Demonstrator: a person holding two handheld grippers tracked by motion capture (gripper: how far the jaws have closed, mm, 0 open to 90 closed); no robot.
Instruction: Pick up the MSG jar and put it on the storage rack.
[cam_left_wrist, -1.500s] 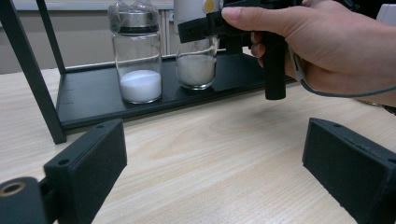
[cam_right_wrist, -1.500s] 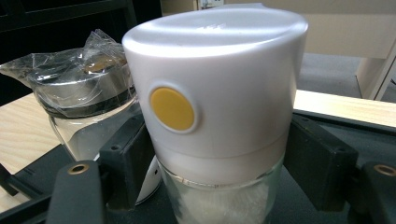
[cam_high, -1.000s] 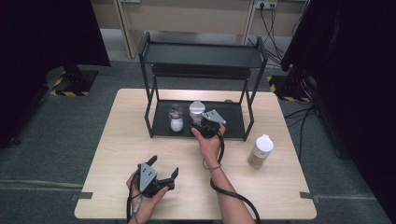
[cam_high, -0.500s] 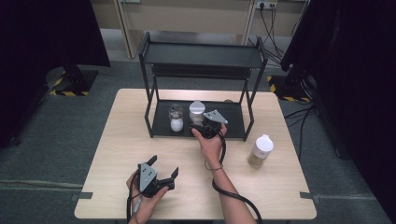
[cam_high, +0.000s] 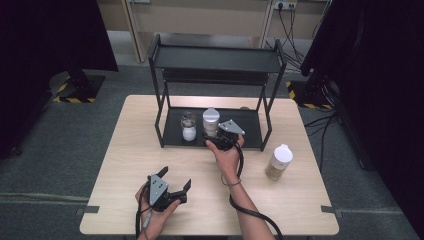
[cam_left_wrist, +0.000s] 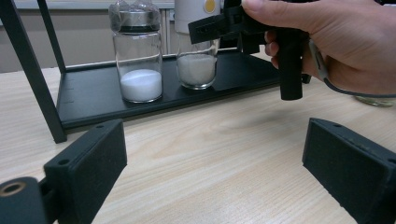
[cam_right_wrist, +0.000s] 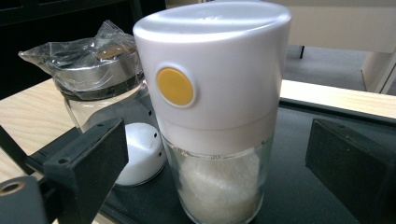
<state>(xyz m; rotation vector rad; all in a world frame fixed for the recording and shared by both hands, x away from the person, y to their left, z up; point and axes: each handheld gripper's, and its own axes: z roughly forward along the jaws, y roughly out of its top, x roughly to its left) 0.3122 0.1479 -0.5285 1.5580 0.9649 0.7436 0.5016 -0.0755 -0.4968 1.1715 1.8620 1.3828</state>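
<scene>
- The left gripper (cam_high: 176, 184) is held low over the table (cam_high: 125, 165) near its front edge, jaws spread, nothing between them.
- The white-capped jar (cam_right_wrist: 212, 112) stands on the rack's bottom shelf (cam_high: 250, 131), between the right gripper's (cam_high: 216, 141) jaws, which have just been opening; the pads are clear of it.

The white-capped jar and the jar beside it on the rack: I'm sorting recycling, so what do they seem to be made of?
White-capped jar: the body looks like clear glass or hard plastic, see-through with white grains inside; the cap looks like matte white plastic with a yellow button. Neighbouring jar: clear, glossy walls, probably glass; shiny metal-looking lid under crinkled clear film. Rack: dark matte frame and tray, likely painted metal.
</scene>
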